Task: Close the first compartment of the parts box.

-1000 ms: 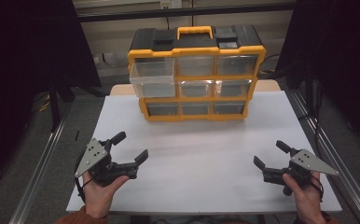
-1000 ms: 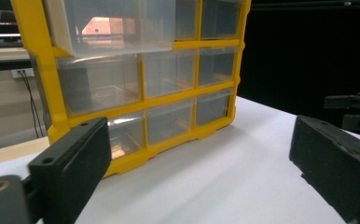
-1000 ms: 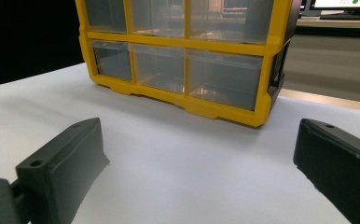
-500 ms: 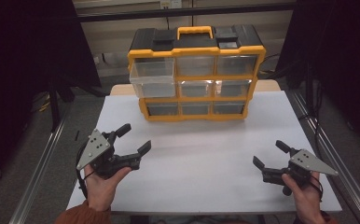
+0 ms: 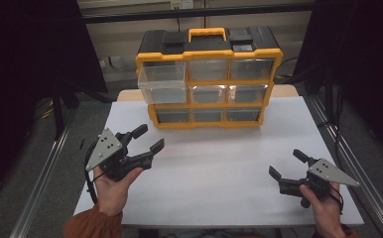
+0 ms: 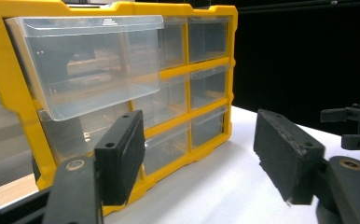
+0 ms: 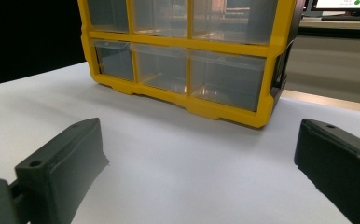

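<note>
Standing at the back of the white table point(image 5: 204, 168) is a big yellow plastic box with clear drawers point(image 5: 209, 79). Its large clear top-left drawer point(image 5: 162, 82) sticks out a bit. The left black gripper point(image 5: 147, 139) is lifted near it, jaws wide, holding nothing. I think it should come in straight and slow. The right black gripper point(image 5: 286, 166) rests low, wide too, holding nothing.
</note>
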`<state>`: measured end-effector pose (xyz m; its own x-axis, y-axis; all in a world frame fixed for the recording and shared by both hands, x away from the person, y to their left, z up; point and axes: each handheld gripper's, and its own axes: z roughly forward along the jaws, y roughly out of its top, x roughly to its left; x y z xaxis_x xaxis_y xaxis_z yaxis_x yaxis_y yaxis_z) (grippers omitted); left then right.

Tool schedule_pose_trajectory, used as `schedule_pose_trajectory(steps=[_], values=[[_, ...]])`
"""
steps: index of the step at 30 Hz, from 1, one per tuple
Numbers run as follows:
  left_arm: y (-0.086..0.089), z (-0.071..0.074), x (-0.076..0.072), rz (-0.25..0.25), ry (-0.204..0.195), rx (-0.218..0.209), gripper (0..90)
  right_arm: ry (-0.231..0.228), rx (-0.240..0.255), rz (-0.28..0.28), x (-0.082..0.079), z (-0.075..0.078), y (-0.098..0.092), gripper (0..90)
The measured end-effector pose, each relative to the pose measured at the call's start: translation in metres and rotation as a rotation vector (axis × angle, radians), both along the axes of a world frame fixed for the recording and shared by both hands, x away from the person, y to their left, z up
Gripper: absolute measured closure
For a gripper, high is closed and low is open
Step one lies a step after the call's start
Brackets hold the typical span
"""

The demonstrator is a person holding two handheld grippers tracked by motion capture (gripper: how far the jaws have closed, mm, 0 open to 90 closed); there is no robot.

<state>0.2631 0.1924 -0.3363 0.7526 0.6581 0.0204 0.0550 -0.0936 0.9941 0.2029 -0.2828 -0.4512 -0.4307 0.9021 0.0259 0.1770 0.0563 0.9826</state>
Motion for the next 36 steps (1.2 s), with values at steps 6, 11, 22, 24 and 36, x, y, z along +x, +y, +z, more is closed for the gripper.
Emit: schedule_pose_trajectory(steps=[6, 11, 22, 24, 36], values=[[-0.001, 0.001, 0.005, 0.013, -0.01, 0.005, 48.3, 0.003, 0.002, 0.007, 0.0, 0.0, 0.001, 1.5], [-0.002, 0.002, 0.011, 0.012, -0.021, 0.023, 56.6, 0.003, 0.001, 0.006, 0.0, 0.0, 0.001, 1.5], [-0.011, 0.002, 0.021, -0.009, -0.027, 0.035, 75.3, 0.0, 0.001, 0.009, 0.0, 0.0, 0.001, 1.5], [-0.011, 0.003, 0.022, -0.013, -0.031, 0.025, 78.9, -0.001, 0.002, 0.012, 0.0, 0.0, 0.001, 1.5], [-0.02, 0.013, 0.032, -0.022, -0.043, 0.017, 90.0, -0.004, 0.007, 0.019, 0.0, 0.001, 0.001, 1.1]])
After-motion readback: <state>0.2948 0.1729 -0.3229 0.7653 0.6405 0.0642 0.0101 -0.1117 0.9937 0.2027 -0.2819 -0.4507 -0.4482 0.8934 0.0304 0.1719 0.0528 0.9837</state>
